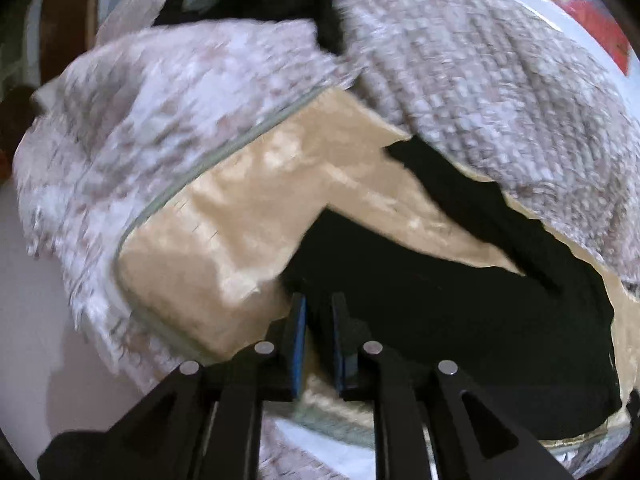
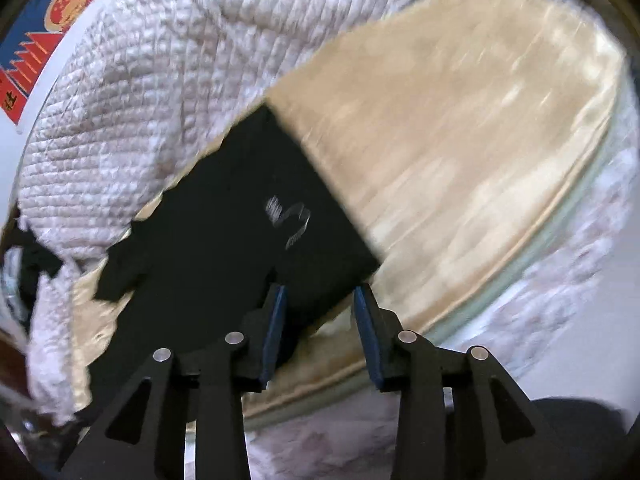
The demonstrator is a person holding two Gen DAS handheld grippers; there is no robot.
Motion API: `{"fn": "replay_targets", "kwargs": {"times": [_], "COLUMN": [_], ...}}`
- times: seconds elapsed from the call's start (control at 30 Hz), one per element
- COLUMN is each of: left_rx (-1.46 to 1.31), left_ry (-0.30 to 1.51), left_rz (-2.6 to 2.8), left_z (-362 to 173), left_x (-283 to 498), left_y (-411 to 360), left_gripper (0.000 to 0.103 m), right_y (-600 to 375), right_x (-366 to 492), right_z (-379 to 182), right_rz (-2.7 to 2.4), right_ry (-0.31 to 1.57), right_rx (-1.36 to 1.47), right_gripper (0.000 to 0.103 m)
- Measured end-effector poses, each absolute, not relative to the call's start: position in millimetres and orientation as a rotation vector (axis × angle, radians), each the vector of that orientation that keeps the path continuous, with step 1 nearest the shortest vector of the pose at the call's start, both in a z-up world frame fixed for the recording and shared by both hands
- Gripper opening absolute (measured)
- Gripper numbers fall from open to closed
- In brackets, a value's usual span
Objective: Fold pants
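Tan mattress [image 2: 460, 128] w/ quilted blanket [image 2: 152, 92], white wall [image 1: 588, 36]

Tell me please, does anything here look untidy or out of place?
Yes. The quilted blanket lies bunched over the far edge of the black pants on the tan bedsheet, hiding part of them.

Both wrist views angled down, near pants [image 1: 440, 300]

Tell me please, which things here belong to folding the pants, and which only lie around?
Belong to the job:
- black pants
- left tongs
- right tongs
- beige mat beneath them

Lying about:
- quilted blanket
- red poster
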State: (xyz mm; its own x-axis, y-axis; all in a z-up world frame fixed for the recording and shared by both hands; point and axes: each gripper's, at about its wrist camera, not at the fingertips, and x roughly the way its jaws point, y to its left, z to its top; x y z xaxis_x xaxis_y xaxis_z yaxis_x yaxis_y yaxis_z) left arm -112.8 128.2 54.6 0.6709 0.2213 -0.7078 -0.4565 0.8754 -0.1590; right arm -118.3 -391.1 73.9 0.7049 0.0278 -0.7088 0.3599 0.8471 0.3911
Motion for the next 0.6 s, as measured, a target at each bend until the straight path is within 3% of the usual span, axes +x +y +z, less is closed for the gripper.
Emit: {"fn": "replay_targets", "kwargs": {"times": [0.1, 0.27, 0.37, 0.6], "left_rx": [-0.295, -0.284, -0.286, -0.31], "left_ry": [0.746, 0.923, 0.902, 0.898], "left_rz": [0.295, 0.303, 0.318, 0.251], "left_z": [54.8, 13.6, 16.5, 22.8], "left_x": [-96.1, -72.4, -77.6, -58.3], "left_y": [111.3, 114.2, 118.0, 105.5], "left_gripper": [0.03, 0.029, 0.03, 0.033], "right_y": [-373.7, -355.5, -368.3, -366.6], "right_x": [-106.1, -78.6, -74.7, -62.2], "right_z": [80.9, 52.5, 37.4, 62.1], "right_rz": [-0.119, -0.057, -0.087, -0.066], "right_ry": [0.762, 0.855, 0.9, 0.849], "right_rx": [0.455, 0.37, 0.423, 0.393], "right_gripper": [0.036, 0.036, 0.035, 0.036]}}
